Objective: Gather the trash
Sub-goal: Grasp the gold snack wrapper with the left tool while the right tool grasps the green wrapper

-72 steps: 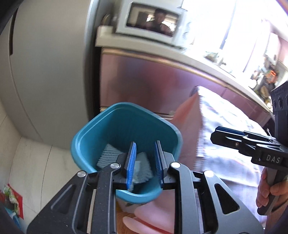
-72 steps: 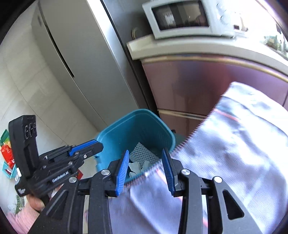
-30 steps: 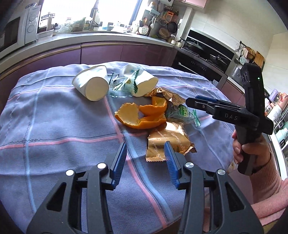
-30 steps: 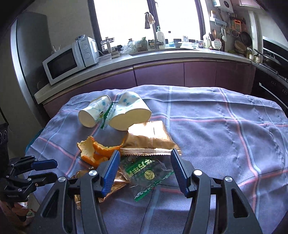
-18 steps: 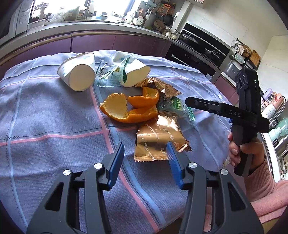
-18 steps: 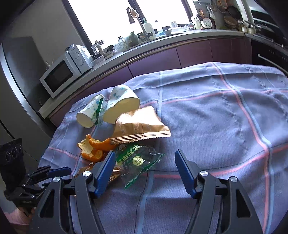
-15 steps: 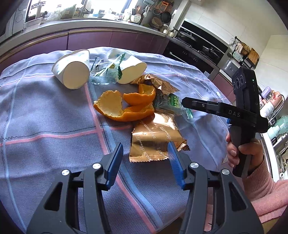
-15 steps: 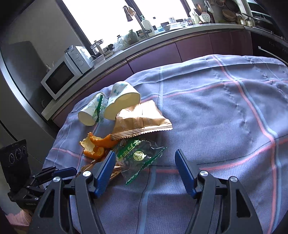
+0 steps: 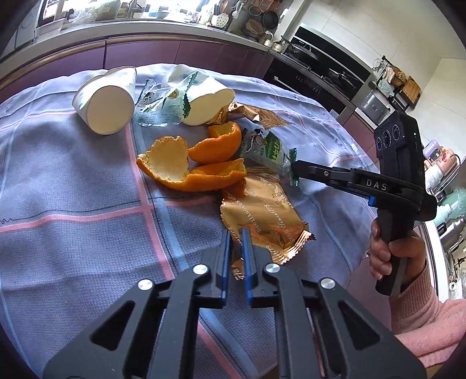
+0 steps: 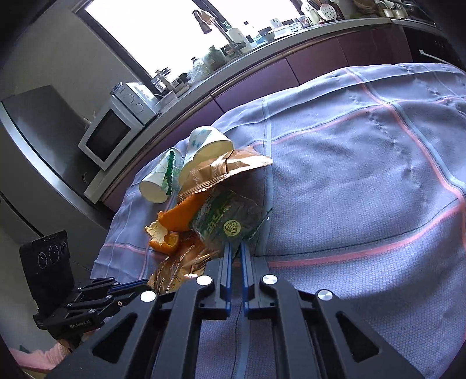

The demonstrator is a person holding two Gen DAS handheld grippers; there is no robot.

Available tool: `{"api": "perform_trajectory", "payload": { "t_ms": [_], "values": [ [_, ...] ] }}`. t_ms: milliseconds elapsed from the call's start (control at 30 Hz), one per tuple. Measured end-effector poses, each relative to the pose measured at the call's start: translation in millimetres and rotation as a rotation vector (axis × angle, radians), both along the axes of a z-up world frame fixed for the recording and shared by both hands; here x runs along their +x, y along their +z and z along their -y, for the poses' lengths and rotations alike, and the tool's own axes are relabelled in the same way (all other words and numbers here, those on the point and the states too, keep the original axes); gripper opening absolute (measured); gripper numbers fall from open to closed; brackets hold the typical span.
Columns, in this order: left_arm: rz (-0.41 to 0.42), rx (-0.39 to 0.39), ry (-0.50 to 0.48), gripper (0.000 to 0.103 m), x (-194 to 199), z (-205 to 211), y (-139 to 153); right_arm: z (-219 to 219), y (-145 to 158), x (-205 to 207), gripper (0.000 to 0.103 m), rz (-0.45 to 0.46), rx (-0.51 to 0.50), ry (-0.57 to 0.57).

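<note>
Nearest to us, our left gripper (image 9: pixel 236 233) has its jaws pinched on the near corner of the gold wrapper (image 9: pixel 265 221), which lies flat on the tablecloth (image 9: pixel 72 233) with its crimped end toward the right. Our right gripper (image 10: pixel 236 246) is likewise clamped, its blue pads nipping the near edge of the green wrapper (image 10: pixel 230 218); from the left wrist view we see its black tip meeting the end of that clear green packet, and the hand (image 9: pixel 393 256) in a pink sleeve (image 9: pixel 422 309) holding its grip. Just past the gold wrapper sits the orange peel (image 9: pixel 189 169), two curled pieces touching each other, the pale inside of one facing up, and the green wrapper rests against its right side. Behind the peel a second gold wrapper (image 10: pixel 224 172) lies partly under the right cup (image 9: pixel 204 96), crumpled at its edge. Farther on, two paper cups lie on their sides with their mouths toward us; the left cup (image 9: pixel 107 99) stands a little apart, and a clear packet (image 9: pixel 154 102) with green trim lies between the two, draped onto the right one. Beyond the table runs a purple cabinet front under a grey counter (image 10: pixel 262 49), with a microwave (image 10: pixel 113 134) at its left end and a tap (image 10: pixel 209 23) before the bright window.
</note>
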State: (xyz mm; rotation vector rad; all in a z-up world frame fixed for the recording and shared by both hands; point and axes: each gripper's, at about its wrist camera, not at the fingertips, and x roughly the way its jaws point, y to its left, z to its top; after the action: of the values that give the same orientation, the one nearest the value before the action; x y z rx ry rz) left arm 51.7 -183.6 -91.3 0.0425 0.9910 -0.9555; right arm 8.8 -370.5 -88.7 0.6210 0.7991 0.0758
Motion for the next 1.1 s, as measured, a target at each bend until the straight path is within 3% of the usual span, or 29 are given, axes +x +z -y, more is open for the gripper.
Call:
{"api": "perform_trajectory", "payload": {
  "t_ms": [267,633,700,733,767,833,1100],
  "values": [
    [0.055,-0.044,-0.019,0.004,-15,-13,19,-10,9,-10,0.002,0.039,0.005,0.030],
    [0.097,-0.083,0.009,0.003,-28,-70,36,-27,22,-20,0.002,0.053,-0.023,0.063],
    [0.099,-0.083,0.020,0.003,-28,-80,37,-22,20,-21,0.006,0.045,-0.038,0.017],
    [0.102,-0.082,0.027,0.003,-28,-86,37,-19,18,-21,0.018,0.035,-0.053,-0.019],
    [0.104,-0.083,0.032,0.003,-28,-90,37,-15,16,-20,0.042,0.027,-0.053,-0.041],
    [0.098,-0.090,0.045,0.003,-26,-100,37,-12,12,-17,0.053,0.018,-0.071,-0.068],
    [0.042,-0.077,0.067,0.007,-19,-112,23,-14,-2,0,0.051,-0.012,-0.056,-0.062]
  ]
}}
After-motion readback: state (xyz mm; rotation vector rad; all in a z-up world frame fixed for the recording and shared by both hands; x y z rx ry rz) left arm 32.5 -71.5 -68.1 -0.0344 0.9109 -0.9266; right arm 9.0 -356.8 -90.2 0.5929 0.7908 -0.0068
